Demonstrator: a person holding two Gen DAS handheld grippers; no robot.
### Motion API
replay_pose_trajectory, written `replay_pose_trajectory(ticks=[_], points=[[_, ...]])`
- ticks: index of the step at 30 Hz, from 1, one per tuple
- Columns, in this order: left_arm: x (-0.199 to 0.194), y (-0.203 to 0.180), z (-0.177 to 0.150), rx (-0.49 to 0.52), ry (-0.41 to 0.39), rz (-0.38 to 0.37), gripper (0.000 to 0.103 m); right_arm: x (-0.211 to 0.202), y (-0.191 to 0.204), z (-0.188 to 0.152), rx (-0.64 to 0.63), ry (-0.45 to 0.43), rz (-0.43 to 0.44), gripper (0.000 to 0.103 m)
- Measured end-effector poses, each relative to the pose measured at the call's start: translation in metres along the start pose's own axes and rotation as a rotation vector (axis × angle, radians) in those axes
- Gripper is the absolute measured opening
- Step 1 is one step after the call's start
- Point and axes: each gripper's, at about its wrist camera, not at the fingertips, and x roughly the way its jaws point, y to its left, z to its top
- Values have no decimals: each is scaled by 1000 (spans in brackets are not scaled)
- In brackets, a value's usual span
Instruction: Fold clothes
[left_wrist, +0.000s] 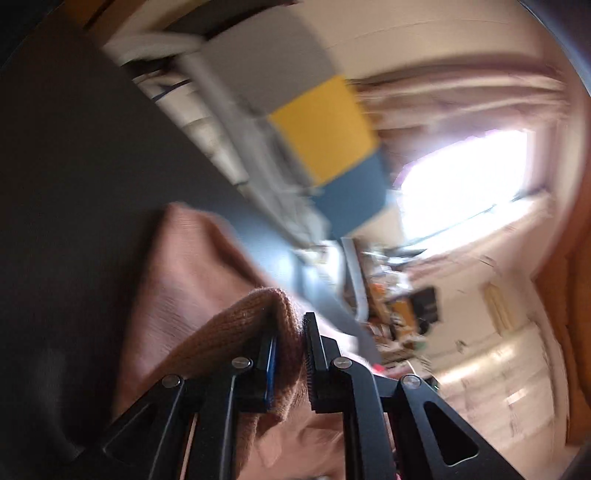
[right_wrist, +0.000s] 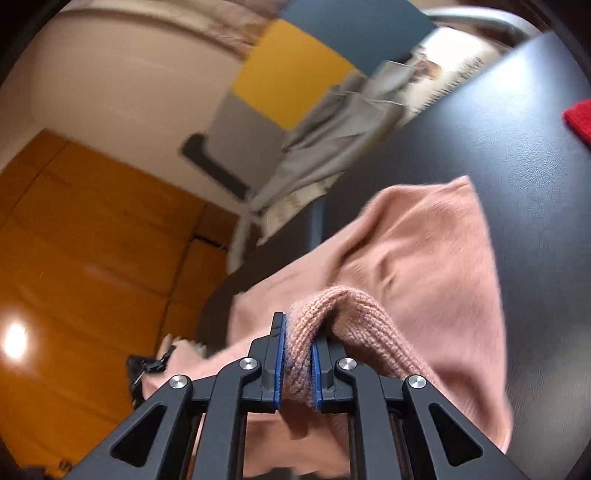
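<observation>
Left tongs (left_wrist: 290, 334) pinch a ribbed edge of the pink sweater (left_wrist: 192, 266); rest of the knit hangs down-left toward the dark worktop (left_wrist: 74, 184). Right tongs (right_wrist: 298, 341) also clamped on a ribbed fold of the same sweater, body draping right & forward over the worktop. Worktop's far edge runs diagonally w/ grey cloth (right_wrist: 332, 133) just beyond it. Red item (right_wrist: 580, 118) at far right, well apart. Bare dark surface around the sweater. Both views blurred.
</observation>
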Motion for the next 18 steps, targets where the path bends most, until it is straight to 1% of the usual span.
replay_pose_trajectory(ticks=[1,3,4,5,9,13,14,16,17,18], points=[[12,11,4,-26,23,27,11,10,-10,7,25,9,-25,12],[29,32,7,-61,50,104,9,25,-30,12,74,33,-63,13],[32,38,6,-64,53,89,9,31,-40,13,100,45,-80,13],[31,36,3,-44,57,97,9,34,-46,13,113,49,-82,11],[21,30,-14,39,77,131,8,28,-52,4,110,42,-43,11],[-2,38,-32,22,78,119,10,12,-48,-18,82,66,-37,10],[-6,37,-34,12,78,103,12,7,-48,-23,81,69,-35,10],[-12,37,-36,-10,80,68,16,2,-47,-30,82,74,-36,10],[-16,37,-36,-22,73,59,23,0,-46,-31,79,75,-40,11],[-23,35,-35,-30,54,57,24,-3,-42,-32,72,72,-47,14]])
